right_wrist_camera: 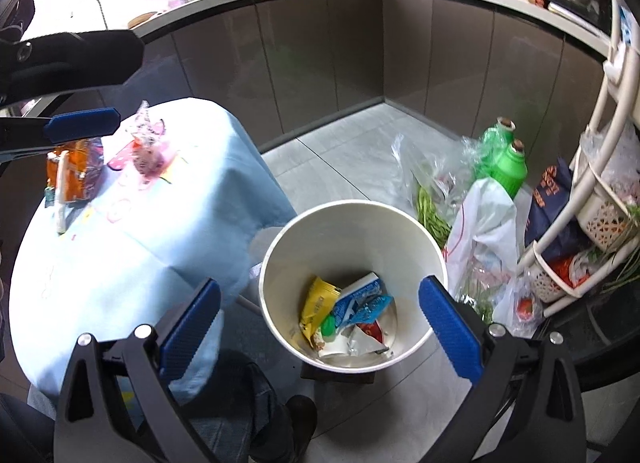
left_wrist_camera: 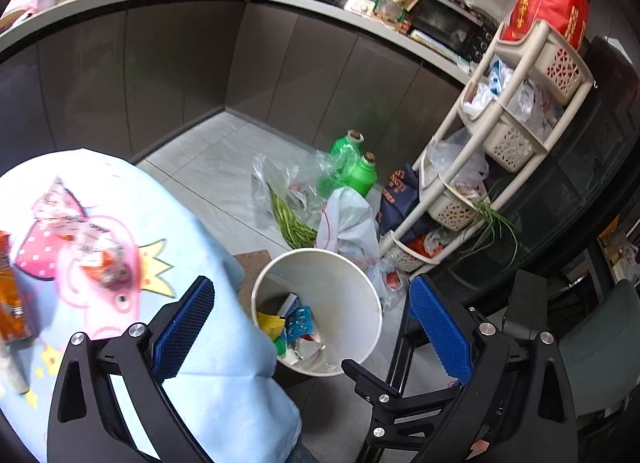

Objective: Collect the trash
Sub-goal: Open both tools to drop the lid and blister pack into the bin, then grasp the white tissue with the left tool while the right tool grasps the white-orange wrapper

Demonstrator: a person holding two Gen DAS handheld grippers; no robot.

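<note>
White bin, wrappers inside, right tool open

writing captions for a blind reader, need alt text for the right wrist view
An open claw hangs above a white bin on the kitchen floor, with wrappers inside it. Left of the bin, a table in a blue cloth carries more wrappers, with the other claw over them. Green bottles and bags lie to the right.

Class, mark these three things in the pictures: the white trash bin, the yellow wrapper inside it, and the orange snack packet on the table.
white trash bin (right_wrist_camera: 304, 223): right wrist view, upper left rim.
yellow wrapper (right_wrist_camera: 318, 301): right wrist view, its middle.
orange snack packet (right_wrist_camera: 78, 173): right wrist view, its front face.
</note>
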